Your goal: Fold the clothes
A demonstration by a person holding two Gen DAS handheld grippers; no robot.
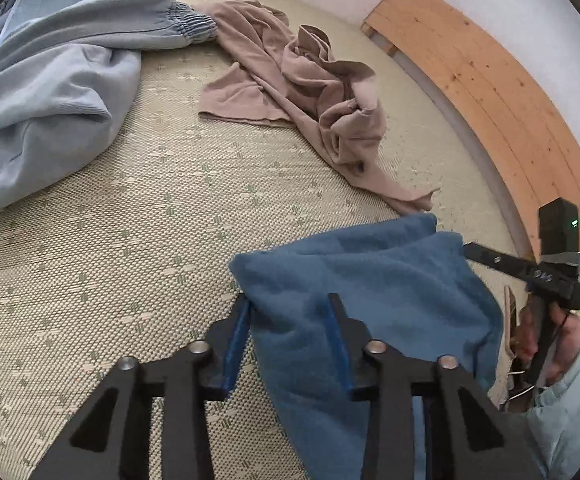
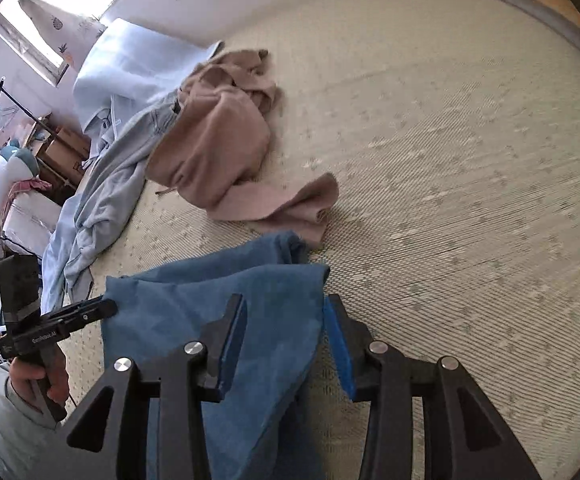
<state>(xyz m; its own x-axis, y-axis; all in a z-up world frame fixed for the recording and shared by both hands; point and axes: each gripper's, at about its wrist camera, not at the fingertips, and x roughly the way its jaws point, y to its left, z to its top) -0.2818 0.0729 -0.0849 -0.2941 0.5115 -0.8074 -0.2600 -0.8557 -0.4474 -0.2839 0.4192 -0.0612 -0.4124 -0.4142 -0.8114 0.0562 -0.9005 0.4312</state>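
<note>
You have the blue garment (image 1: 369, 304) lifted over the woven mat (image 1: 138, 240) at the near side, its top edge stretched left to right between your two grippers and its length hanging down. The left gripper (image 1: 290, 320) has fingers partly open with cloth between them; the right gripper (image 2: 286, 324) looks likewise, though whether either truly pinches I cannot tell. A loose hold could let a corner drop and bunch.

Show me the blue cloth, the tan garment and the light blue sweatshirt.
blue cloth (image 1: 369, 280): left wrist view, on its upper middle.
tan garment (image 1: 321, 92): left wrist view, on its crumpled middle.
light blue sweatshirt (image 1: 50, 92): left wrist view, on its body.
</note>
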